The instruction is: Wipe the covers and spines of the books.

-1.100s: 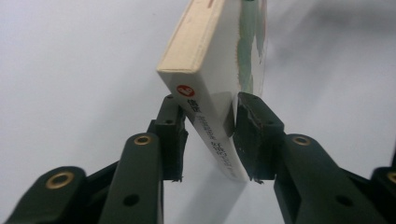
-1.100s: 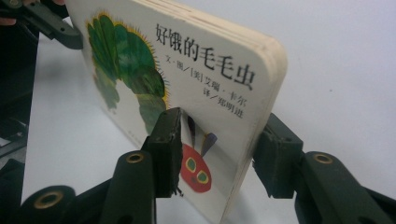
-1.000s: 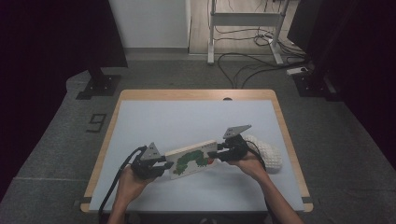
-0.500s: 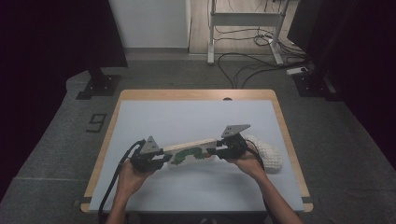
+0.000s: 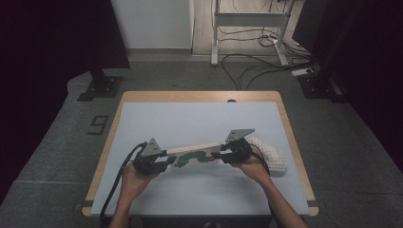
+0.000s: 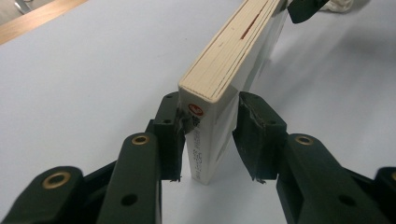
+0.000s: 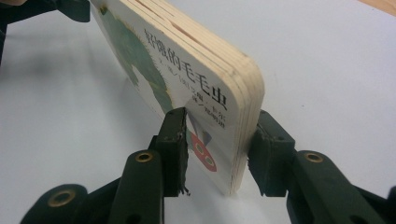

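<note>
So what we've got here is a thick board book [image 5: 196,156], the caterpillar one with the green artwork on the cover, stood up on its edge on the pale blue tabletop [image 5: 199,118], near the front half of it. It runs left to right between the two hands, tilted so the cover faces our side.

The left gripper [image 5: 154,161] has the spine end of the book between its jaws. In the left gripper view the left gripper [image 6: 210,135] has its left pad touching the book, but the right pad looks a hair off it, and the jaws have just been easing apart, so we'd call that one slack around the book rather than a real pinch.

The right gripper [image 5: 233,153] is on the other end. In the right gripper view the right gripper [image 7: 219,149] has one pad pressed on the printed cover and the other on the back, around the rounded corner of the book [image 7: 187,84], so that's a pinch on it.

Just beside the right hand [image 5: 254,166] there's a white knobbly thing [image 5: 272,155] lying on the table near the right edge, can't tell what it is. Book's page edges [image 6: 233,51] face up.
</note>
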Motion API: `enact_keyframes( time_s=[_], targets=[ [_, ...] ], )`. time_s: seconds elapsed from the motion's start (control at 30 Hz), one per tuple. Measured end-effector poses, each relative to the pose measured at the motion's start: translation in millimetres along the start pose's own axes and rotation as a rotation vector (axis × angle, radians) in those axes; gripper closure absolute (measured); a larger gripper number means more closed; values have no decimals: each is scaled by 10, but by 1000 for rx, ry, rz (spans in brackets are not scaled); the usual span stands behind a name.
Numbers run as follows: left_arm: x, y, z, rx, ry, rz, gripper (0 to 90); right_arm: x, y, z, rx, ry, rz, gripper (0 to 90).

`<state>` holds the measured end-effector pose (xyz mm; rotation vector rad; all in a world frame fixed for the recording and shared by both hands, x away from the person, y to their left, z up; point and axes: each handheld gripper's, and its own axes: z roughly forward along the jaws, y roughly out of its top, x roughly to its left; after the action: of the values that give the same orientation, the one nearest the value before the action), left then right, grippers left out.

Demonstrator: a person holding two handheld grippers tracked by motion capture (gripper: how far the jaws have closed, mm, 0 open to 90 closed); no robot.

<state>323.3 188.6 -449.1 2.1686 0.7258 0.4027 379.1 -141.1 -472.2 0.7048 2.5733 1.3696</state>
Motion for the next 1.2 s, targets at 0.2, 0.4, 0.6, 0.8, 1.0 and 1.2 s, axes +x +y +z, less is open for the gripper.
enact_keyframes(
  time_s=[0.2,0.4,0.6,0.8,1.0,1.2],
  targets=[
    [14,-11,-7,-20,-14,2,618,7,16,-8,9,-13,-7,562],
    [14,-13,-21,-22,-18,10,624,5,26,-99,3,-50,-17,509],
    [16,-19,-21,-24,-17,15,627,1,10,-195,21,-88,-21,463],
    [31,-26,-17,-27,-20,16,627,-11,-30,-348,49,-146,-30,363],
    [49,-31,-19,-34,-38,5,629,-29,-87,-484,85,-208,-35,300],
    [59,-33,-23,-37,-49,-1,631,-107,-156,-672,83,-246,-4,291]
  ],
)
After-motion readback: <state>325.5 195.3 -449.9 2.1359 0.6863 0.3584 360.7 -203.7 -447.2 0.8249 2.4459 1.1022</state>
